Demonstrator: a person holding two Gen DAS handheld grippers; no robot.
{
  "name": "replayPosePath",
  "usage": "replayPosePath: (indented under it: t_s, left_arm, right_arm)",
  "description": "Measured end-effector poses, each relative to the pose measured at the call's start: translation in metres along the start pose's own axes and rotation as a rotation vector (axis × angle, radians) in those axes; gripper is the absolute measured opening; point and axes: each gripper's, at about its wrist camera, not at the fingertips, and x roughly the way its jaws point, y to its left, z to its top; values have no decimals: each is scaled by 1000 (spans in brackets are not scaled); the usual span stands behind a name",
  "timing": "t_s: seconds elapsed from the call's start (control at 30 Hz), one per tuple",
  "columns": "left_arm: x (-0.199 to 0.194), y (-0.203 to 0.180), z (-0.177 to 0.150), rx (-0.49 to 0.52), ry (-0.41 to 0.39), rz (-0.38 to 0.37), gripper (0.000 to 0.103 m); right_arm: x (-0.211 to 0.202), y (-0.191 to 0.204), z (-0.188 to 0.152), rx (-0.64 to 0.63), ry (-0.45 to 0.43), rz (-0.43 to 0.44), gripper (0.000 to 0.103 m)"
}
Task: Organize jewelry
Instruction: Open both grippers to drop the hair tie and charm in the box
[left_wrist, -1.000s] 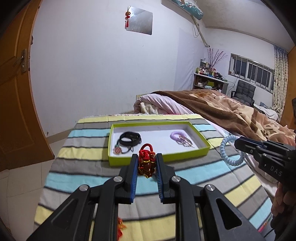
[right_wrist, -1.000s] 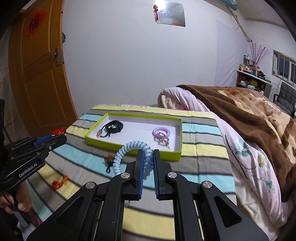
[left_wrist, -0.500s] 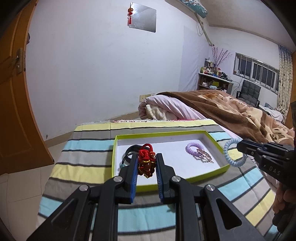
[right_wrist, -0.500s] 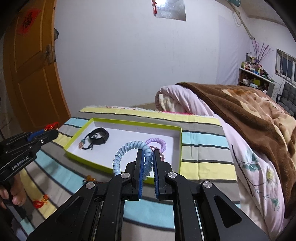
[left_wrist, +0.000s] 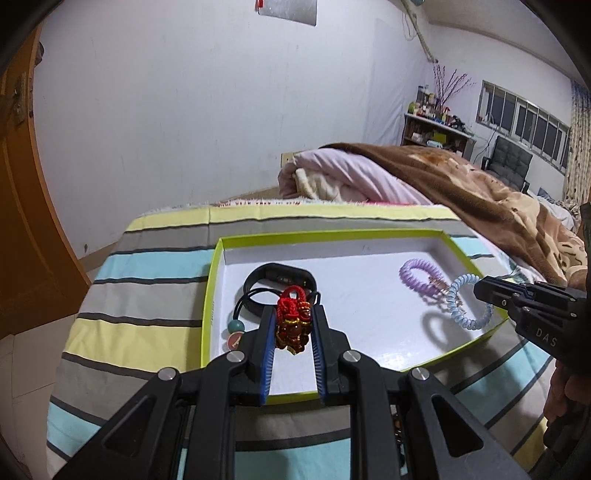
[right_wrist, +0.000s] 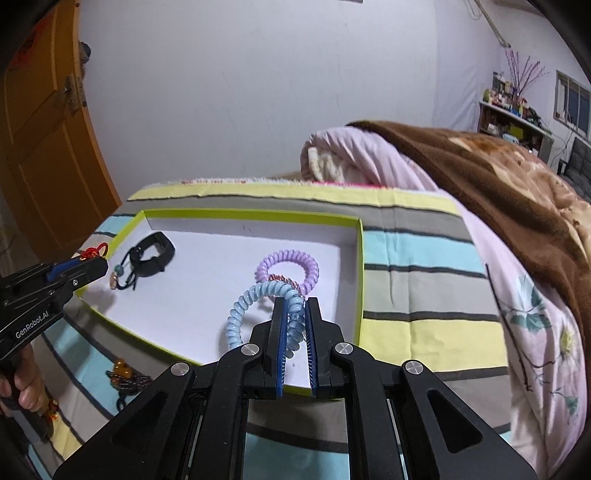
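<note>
Jewelry tray (left_wrist: 212, 295) lies below: left tool (left_wrist: 293, 325) clamps red charm (left_wrist: 291, 325), right tool (right_wrist: 294, 317) blue coil (right_wrist: 251, 299).

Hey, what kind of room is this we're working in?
Most likely a bedroom at home: a bed with a brown blanket and pink quilt, a wooden door, and a cluttered shelf by the window.
</note>
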Motion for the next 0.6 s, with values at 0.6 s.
replayPosePath:
  t_s: [0.6]
  left_arm:
    - [16,7,-4,-27,52,-9,27]
  right_arm:
    - [8,1,-4,-6,38,-14,17]
